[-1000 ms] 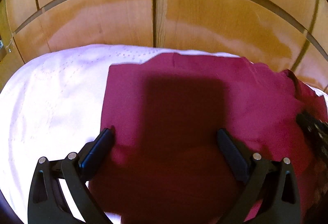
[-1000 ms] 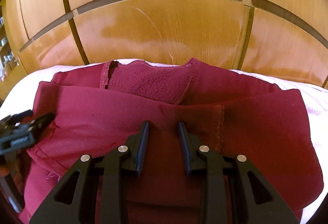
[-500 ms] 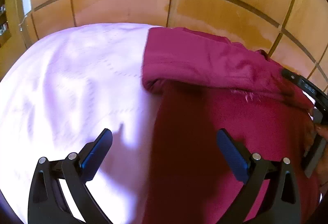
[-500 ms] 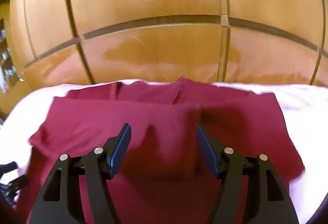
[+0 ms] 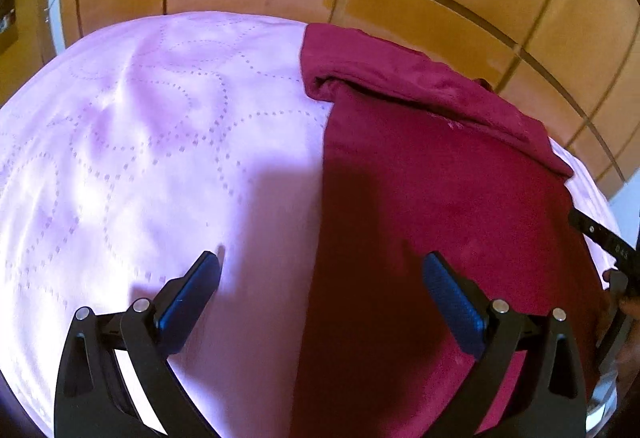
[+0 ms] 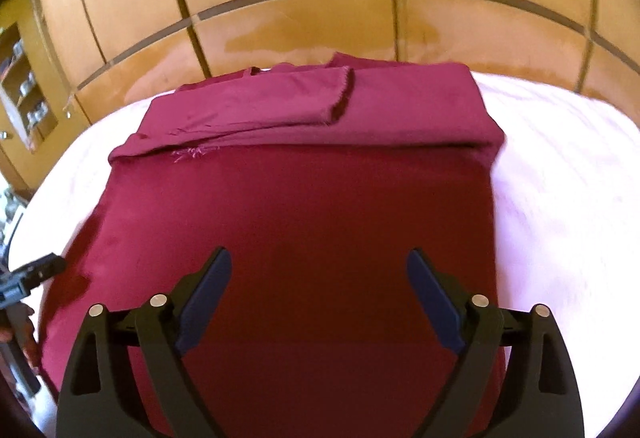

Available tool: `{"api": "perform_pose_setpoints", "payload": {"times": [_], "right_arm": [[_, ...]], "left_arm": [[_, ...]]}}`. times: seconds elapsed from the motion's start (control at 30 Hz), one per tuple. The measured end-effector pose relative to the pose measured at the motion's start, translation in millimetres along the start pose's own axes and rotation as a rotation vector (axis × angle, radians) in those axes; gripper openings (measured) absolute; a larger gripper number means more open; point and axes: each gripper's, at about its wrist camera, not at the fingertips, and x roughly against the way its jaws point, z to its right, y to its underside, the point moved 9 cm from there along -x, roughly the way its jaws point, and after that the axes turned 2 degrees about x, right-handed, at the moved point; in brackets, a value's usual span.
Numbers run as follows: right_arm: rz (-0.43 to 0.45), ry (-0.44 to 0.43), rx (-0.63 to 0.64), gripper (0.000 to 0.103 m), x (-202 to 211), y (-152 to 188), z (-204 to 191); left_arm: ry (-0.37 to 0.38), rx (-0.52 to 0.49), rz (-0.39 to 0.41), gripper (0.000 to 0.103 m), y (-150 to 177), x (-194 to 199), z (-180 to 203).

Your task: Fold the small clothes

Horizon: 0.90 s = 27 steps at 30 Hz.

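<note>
Our left gripper (image 5: 320,286) hangs spread wide, empty, straddling the garment's left edge | our right gripper (image 6: 319,278) is opening, nothing between its jaws, above the maroon garment (image 6: 304,205) | garment lies flat on the pink bedspread (image 5: 140,141), sleeves folded across its far end by the wooden headboard (image 6: 320,9).

- One maroon garment (image 6: 296,205), lying on the pink bedspread (image 5: 132,157).
- One pink bedspread.
- Two grippers above the bedspread: left gripper (image 5: 320,278), right gripper (image 6: 318,274).
</note>
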Motion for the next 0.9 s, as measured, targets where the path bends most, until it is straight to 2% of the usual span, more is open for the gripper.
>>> {"api": "perform_pose_setpoints", "payload": {"times": [0.43,0.63,0.77,0.83,0.9], "right_arm": [[0.023,0.066,-0.13,0.088,48,37,41],[0.0,0.098,-0.246,0.088,66,63,80],[-0.019,0.059,-0.331,0.087,70,80,96],[-0.016,-0.003,-0.369,0.085,74,86,97],[-0.011,-0.062,-0.39,0.083,78,89,94]], "left_arm": [[0.129,0.04,0.02,0.101,30,29,-1],[0.25,0.101,0.027,0.101,35,42,-2],[0.288,0.08,0.0,0.1,38,42,3],[0.334,0.072,-0.014,0.1,40,43,9],[0.344,0.068,-0.026,0.1,42,42,11]]}}
